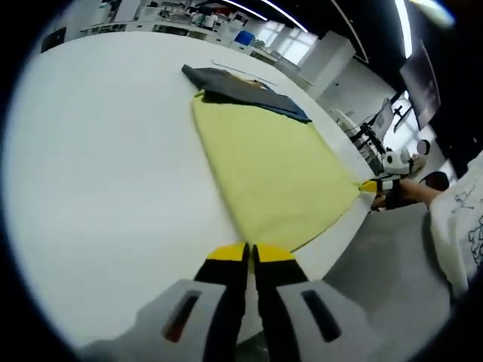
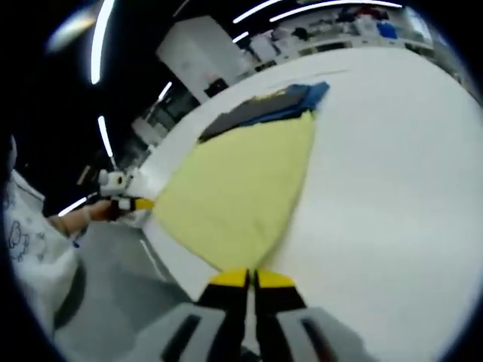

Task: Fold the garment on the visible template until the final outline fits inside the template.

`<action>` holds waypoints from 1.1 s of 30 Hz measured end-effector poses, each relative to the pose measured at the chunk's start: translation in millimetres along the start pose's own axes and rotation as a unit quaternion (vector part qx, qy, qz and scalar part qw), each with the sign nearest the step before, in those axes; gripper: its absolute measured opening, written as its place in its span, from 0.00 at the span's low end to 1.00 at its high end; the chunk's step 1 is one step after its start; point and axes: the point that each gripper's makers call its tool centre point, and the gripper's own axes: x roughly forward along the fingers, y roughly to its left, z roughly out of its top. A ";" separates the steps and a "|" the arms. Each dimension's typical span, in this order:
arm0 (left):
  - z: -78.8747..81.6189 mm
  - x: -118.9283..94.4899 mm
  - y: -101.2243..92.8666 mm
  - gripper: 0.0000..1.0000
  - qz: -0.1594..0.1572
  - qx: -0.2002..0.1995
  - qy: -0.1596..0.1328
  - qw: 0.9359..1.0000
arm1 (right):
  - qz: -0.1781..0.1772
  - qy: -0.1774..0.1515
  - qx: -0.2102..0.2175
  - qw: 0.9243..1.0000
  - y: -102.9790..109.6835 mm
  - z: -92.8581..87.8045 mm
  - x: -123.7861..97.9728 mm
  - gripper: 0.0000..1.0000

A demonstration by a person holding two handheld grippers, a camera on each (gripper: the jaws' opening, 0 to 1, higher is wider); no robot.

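Yellow garment (image 1: pixel 272 170) stretches away ahead of both our fingers, left gripper (image 1: pixel 250 255) and right gripper (image 2: pixel 251 280) each clenched on a near corner, its long axis running toward the dark template (image 1: pixel 245 90) across the desk (image 1: pixel 106 166).

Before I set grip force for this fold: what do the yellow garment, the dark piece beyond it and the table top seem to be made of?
Yellow garment: thin woven or knit cloth, matte; it lies flat and comes to points where the grippers pinch it. Dark piece: matte grey fabric with a blue layer showing at the edge, probably folded cloth; weave too small to tell. Table: smooth white hard-looking surface, faint sheen, possibly laminate.
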 end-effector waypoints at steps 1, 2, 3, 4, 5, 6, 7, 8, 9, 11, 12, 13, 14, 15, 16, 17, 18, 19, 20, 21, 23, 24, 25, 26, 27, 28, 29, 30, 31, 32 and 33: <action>1.1 -2.0 -0.9 0.00 -0.002 -0.007 -0.003 1.000 | 0.001 -0.003 0.001 1.000 1.1 1.1 -1.5 0.00; 2.0 -3.1 -4.4 0.00 -0.002 -0.011 -0.004 1.000 | 0.003 -0.006 0.005 1.000 2.5 2.1 -3.4 0.00; 2.8 -4.2 -6.8 0.00 -0.004 -0.015 -0.008 1.000 | 0.004 -0.008 0.009 1.000 3.4 2.8 -4.8 0.00; 4.4 -6.8 -7.9 0.00 -0.009 -0.021 -0.012 1.000 | 0.007 -0.012 0.013 1.000 5.2 3.9 -7.3 0.00; 5.4 -8.7 -7.5 0.00 -0.010 -0.027 -0.015 0.999 | 0.008 -0.012 0.018 1.000 7.7 4.0 -8.7 0.00; 7.2 -11.4 -10.5 0.00 -0.014 -0.032 -0.017 0.999 | 0.010 -0.013 0.019 1.000 9.8 4.2 -10.5 0.00; 7.5 -13.1 -12.5 0.00 -0.015 -0.033 -0.017 0.999 | 0.011 -0.015 0.020 1.000 12.5 4.4 -12.9 0.00; 7.3 -16.5 -13.7 0.00 -0.017 -0.033 -0.018 0.999 | 0.012 -0.015 0.022 1.000 14.1 4.5 -14.6 0.00; 7.1 -18.5 -15.5 0.00 -0.019 -0.032 -0.018 0.999 | 0.014 -0.016 0.025 0.999 14.5 4.3 -17.8 0.00; 7.5 -23.9 -21.0 0.00 -0.024 -0.032 -0.021 0.999 | 0.016 -0.017 0.028 0.999 17.5 3.8 -23.2 0.00; 7.7 -26.6 -22.7 0.00 -0.026 -0.033 -0.022 0.999 | 0.018 -0.017 0.030 0.999 19.3 3.4 -25.2 0.00; 8.1 -29.6 -24.6 0.00 -0.027 -0.035 -0.023 0.999 | 0.019 -0.016 0.032 0.999 21.5 2.9 -27.3 0.00; 8.7 -33.1 -26.1 0.00 -0.030 -0.039 -0.026 0.998 | 0.020 -0.017 0.033 0.999 24.4 2.1 -30.9 0.00; 9.2 -37.5 -26.9 0.00 -0.034 -0.042 -0.030 0.998 | 0.020 -0.017 0.034 0.999 25.0 1.9 -33.3 0.00; 9.1 -40.7 -29.0 0.00 -0.036 -0.044 -0.032 0.998 | 0.023 -0.020 0.040 0.999 26.8 1.7 -37.4 0.00; 9.2 -44.6 -31.6 0.00 -0.036 -0.048 -0.033 0.998 | 0.026 -0.023 0.046 0.998 28.0 2.4 -39.7 0.00; 9.5 -47.7 -33.5 0.00 -0.036 -0.048 -0.035 0.998 | 0.032 -0.028 0.055 0.998 31.1 3.2 -43.6 0.00; 10.2 -52.5 -36.3 0.00 -0.037 -0.047 -0.038 0.997 | 0.034 -0.029 0.061 0.997 33.6 3.4 -45.8 0.00; 10.3 -55.5 -37.6 0.00 -0.038 -0.049 -0.039 0.997 | 0.039 -0.030 0.065 0.997 37.5 3.0 -49.4 0.00; 9.8 -59.5 -39.9 0.00 -0.040 -0.051 -0.040 0.997 | 0.040 -0.030 0.065 0.997 44.3 2.7 -50.2 0.00; 8.2 -64.8 -42.3 0.00 -0.040 -0.052 -0.041 0.997 | 0.042 -0.028 0.067 0.997 52.4 1.2 -53.4 0.00; 7.3 -68.3 -43.9 0.00 -0.041 -0.051 -0.041 0.997 | 0.043 -0.028 0.071 0.996 57.8 0.4 -55.7 0.00; 6.9 -71.9 -45.6 0.00 -0.042 -0.053 -0.042 0.997 | 0.044 -0.028 0.076 0.996 61.8 0.3 -57.3 0.00; 6.8 -73.3 -46.3 0.00 -0.042 -0.053 -0.042 0.997 | 0.049 -0.029 0.081 0.995 67.5 0.7 -59.5 0.00; 6.1 -75.5 -48.0 0.00 -0.043 -0.055 -0.041 0.997 | 0.053 -0.033 0.081 0.995 73.2 1.2 -62.7 0.00; 4.8 -78.9 -50.8 0.00 -0.043 -0.057 -0.041 0.997 | 0.054 -0.035 0.083 0.994 76.7 1.3 -64.6 0.00; 3.3 -82.4 -53.9 0.00 -0.045 -0.057 -0.041 0.997 | 0.054 -0.035 0.087 0.994 80.9 0.7 -67.0 0.00; 2.0 -84.6 -55.9 0.00 -0.047 -0.057 -0.040 0.996 | 0.056 -0.036 0.092 0.994 83.8 0.4 -68.9 0.00; 0.0 -87.7 -57.6 0.00 -0.048 -0.058 -0.039 0.996 | 0.068 -0.044 0.110 0.991 91.1 2.7 -71.3 0.00; -1.0 -89.3 -57.9 0.00 -0.048 -0.060 -0.039 0.996 | 0.072 -0.044 0.112 0.990 93.8 2.5 -72.7 0.00; -1.8 -90.7 -58.4 0.00 -0.049 -0.060 -0.039 0.996 | 0.073 -0.047 0.111 0.990 95.2 3.1 -74.4 0.00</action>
